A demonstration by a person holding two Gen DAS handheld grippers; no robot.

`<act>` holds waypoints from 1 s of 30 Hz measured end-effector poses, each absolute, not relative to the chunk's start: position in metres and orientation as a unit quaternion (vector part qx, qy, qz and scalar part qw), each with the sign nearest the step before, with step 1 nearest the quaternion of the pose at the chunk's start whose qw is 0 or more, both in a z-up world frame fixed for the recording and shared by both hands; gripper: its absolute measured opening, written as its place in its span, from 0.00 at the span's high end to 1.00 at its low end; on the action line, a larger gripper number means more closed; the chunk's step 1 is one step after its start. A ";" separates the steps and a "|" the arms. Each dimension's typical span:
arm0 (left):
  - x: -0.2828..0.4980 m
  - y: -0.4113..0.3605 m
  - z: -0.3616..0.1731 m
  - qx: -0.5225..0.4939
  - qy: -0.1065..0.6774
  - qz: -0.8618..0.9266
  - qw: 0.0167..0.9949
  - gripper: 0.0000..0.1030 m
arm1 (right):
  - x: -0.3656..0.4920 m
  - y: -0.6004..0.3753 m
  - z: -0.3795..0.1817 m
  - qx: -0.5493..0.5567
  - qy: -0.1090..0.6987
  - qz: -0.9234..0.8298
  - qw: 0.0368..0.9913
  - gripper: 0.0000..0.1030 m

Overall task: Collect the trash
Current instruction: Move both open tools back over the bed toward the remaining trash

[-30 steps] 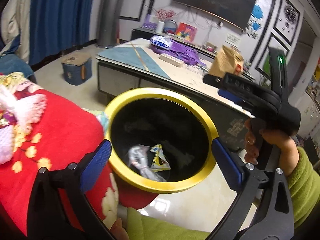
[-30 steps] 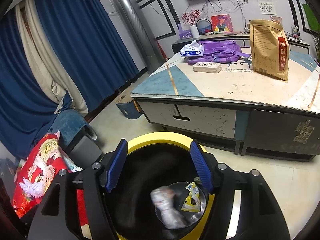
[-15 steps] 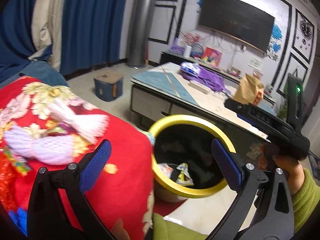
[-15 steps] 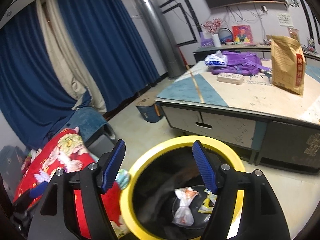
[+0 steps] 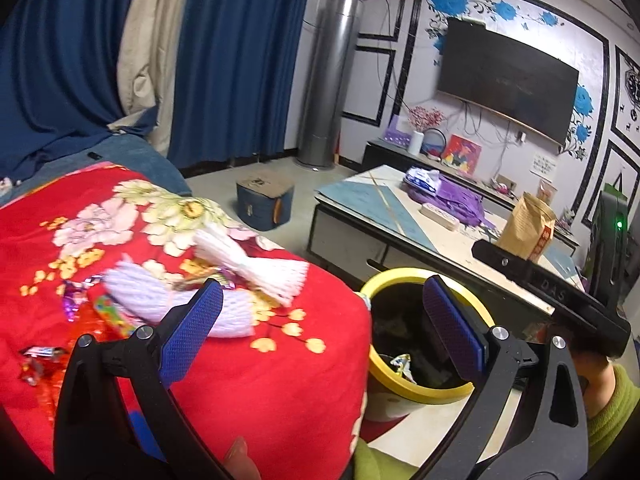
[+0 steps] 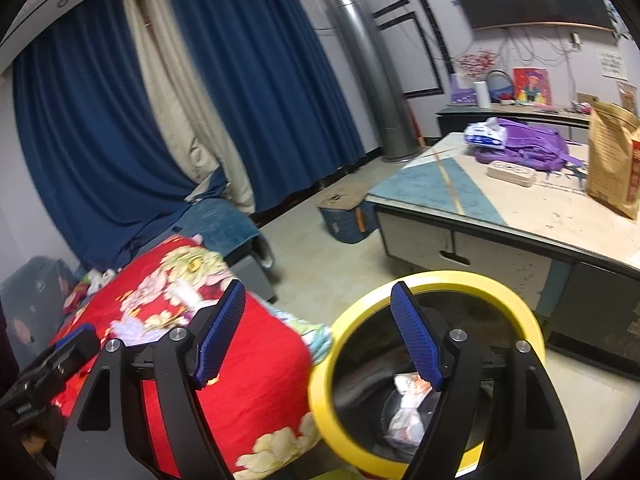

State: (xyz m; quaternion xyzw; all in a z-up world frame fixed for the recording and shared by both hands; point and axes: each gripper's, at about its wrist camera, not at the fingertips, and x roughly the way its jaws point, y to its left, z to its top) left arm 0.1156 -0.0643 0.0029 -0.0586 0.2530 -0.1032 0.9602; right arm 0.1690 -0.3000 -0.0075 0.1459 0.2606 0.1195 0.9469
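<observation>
A yellow-rimmed black bin stands on the floor beside a red flowered blanket; it also shows in the right wrist view. Crumpled wrappers lie in its bottom. White foam fruit nets and small shiny candy wrappers lie on the blanket. My left gripper is open and empty, above the blanket edge next to the bin. My right gripper is open and empty, above the bin's left rim.
A low coffee table behind the bin carries a brown paper bag, a purple backpack and a tissue pack. A small blue box stands on the floor. Blue curtains hang behind.
Both grippers have swung left and back from over the bin toward the red blanket. The wrapper dropped from the right gripper now lies in the bin. Both stay open.
</observation>
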 end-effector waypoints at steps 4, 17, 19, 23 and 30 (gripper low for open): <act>0.106 -0.046 0.013 -0.058 0.244 -0.087 0.964 0.11 | 0.163 -0.282 -0.002 0.138 0.260 0.142 0.945 0.29; 0.083 0.014 0.020 -0.051 0.238 -0.037 0.969 0.11 | 0.145 -0.224 0.002 0.106 0.275 0.213 0.932 0.26; 0.078 0.024 0.020 -0.058 0.237 -0.031 0.969 0.11 | 0.141 -0.214 0.002 0.100 0.276 0.223 0.929 0.26; 0.068 0.045 0.021 -0.075 0.237 -0.017 0.968 0.11 | 0.133 -0.193 0.003 0.089 0.281 0.246 0.923 0.25; 0.053 0.076 0.021 -0.092 0.239 0.008 0.967 0.11 | 0.122 -0.157 -0.001 0.063 0.290 0.283 0.912 0.23</act>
